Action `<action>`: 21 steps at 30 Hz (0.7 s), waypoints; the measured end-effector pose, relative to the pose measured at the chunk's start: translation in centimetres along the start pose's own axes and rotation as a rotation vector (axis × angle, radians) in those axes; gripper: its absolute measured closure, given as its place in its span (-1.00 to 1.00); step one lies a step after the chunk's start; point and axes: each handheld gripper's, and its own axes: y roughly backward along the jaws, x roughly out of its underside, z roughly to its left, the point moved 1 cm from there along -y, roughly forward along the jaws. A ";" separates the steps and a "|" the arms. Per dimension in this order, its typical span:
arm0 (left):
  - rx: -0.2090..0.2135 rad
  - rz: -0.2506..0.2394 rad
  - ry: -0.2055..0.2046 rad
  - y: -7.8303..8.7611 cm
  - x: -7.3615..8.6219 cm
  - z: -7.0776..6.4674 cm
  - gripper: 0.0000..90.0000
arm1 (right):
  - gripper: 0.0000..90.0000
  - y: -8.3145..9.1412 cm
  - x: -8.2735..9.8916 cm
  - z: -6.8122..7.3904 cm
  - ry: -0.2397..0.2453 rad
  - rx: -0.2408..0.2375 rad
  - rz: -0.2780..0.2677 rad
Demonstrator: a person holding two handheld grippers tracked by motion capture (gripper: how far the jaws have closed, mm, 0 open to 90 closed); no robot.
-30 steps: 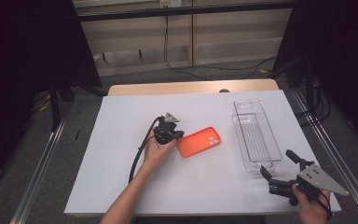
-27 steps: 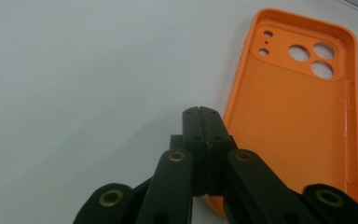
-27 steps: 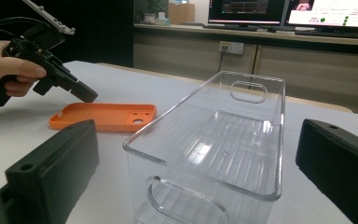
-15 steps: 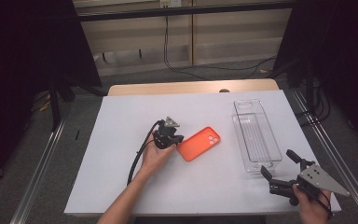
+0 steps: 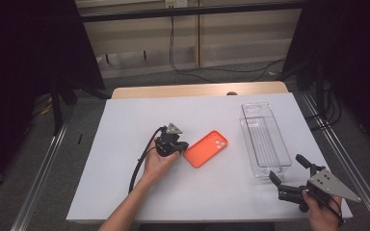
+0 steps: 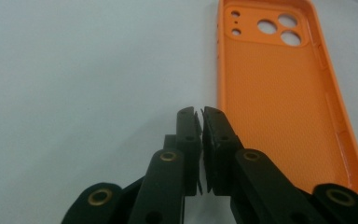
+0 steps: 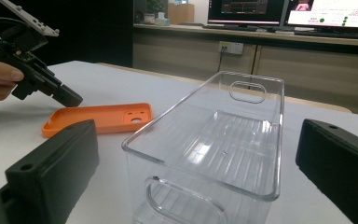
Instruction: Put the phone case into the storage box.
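Observation:
An orange phone case (image 5: 206,148) lies inside-up on the white table, camera holes toward the far right. My left gripper (image 5: 182,146) rests low at the case's left edge. In the left gripper view its jaws (image 6: 199,113) are shut with nothing between them, just beside the case's rim (image 6: 279,93). A clear plastic bin (image 5: 265,139) stands at the right. My right gripper (image 5: 285,168) hovers near the front right corner, open wide, pointing at the bin's near end (image 7: 214,140). From there the case (image 7: 98,119) and left gripper (image 7: 51,88) show farther off.
The white table top (image 5: 125,125) spreads left and in front of the case. A cable (image 5: 139,163) trails from the left gripper toward the front edge. Metal rails (image 5: 43,168) run along both sides of the table.
The left gripper has slid slightly nearer along the case's left edge. The right gripper and the bin have not moved.

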 end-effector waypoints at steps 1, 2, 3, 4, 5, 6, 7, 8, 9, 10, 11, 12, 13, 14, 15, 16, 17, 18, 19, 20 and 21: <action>-0.001 -0.014 -0.004 0.2 -0.1 -0.1 0.83 | -1.00 0.0 0.0 0.0 0.001 -0.002 0.001; -0.002 -0.021 -0.004 0.4 -0.3 -0.2 0.81 | -1.00 0.0 0.0 0.0 -0.002 -0.003 0.000; 0.001 -0.031 -0.007 0.5 -0.4 -0.3 0.78 | -1.00 0.1 0.0 0.0 -0.003 -0.002 0.000; 0.006 -0.042 -0.007 0.6 -0.5 -0.4 0.71 | -1.00 0.1 0.0 0.0 -0.004 -0.001 0.000; 0.012 -0.049 -0.006 0.8 -0.6 -0.5 0.60 | -1.00 0.0 0.0 0.0 -0.005 0.000 0.000; 0.003 -0.057 -0.003 0.9 -0.6 -0.6 0.45 | -1.00 0.0 0.0 0.0 -0.005 0.000 -0.001; -0.012 -0.061 -0.002 0.9 -0.7 -0.8 0.26 | -1.00 0.0 0.0 0.0 -0.001 0.000 0.000; -0.020 -0.062 -0.007 1.0 -0.8 -0.8 0.04 | -1.00 0.0 0.0 0.0 0.001 0.000 0.000; -0.010 -0.073 -0.007 1.1 -0.9 -0.8 -0.09 | -1.00 0.0 0.0 0.0 0.001 0.000 0.001; 0.007 -0.078 0.003 1.2 -0.9 -0.8 -0.15 | -1.00 0.0 0.0 0.0 0.000 -0.001 -0.001; 0.011 -0.085 0.008 1.3 -1.0 -0.8 -0.21 | -1.00 0.0 0.0 0.0 0.000 -0.001 -0.001; 0.023 -0.081 0.014 1.3 -1.1 -0.8 -0.35 | -1.00 0.0 0.0 0.0 0.000 -0.002 0.001; 0.037 -0.084 0.032 1.3 -1.2 -0.8 -0.49 | -1.00 0.0 0.0 0.0 0.000 -0.003 0.002; 0.059 -0.086 0.043 1.4 -1.2 -0.8 -0.56 | -1.00 0.0 0.0 0.0 -0.001 -0.002 0.000; 0.073 -0.092 0.047 1.5 -1.3 -0.9 -0.59 | -1.00 0.0 0.0 0.0 -0.006 -0.002 -0.003; 0.070 -0.096 0.044 1.6 -1.4 -0.9 -0.65 | -1.00 0.0 0.0 0.0 -0.006 -0.004 -0.005; 0.066 -0.091 0.041 1.7 -1.5 -1.0 -0.76 | -1.00 0.0 0.0 0.0 -0.006 -0.004 -0.003; 0.068 -0.086 0.030 1.8 -1.6 -1.1 -0.83 | -1.00 0.0 0.0 0.1 -0.007 -0.005 -0.003; 0.064 -0.085 0.017 1.9 -1.6 -1.3 -0.83 | -1.00 0.0 0.0 0.1 -0.007 -0.005 -0.003; 0.061 -0.077 0.006 2.0 -1.7 -1.4 -0.83 | -1.00 0.0 0.0 0.0 -0.005 -0.004 -0.003; 0.063 -0.072 0.003 2.0 -1.8 -1.6 -0.85 | -1.00 0.0 0.0 0.0 -0.005 -0.005 -0.004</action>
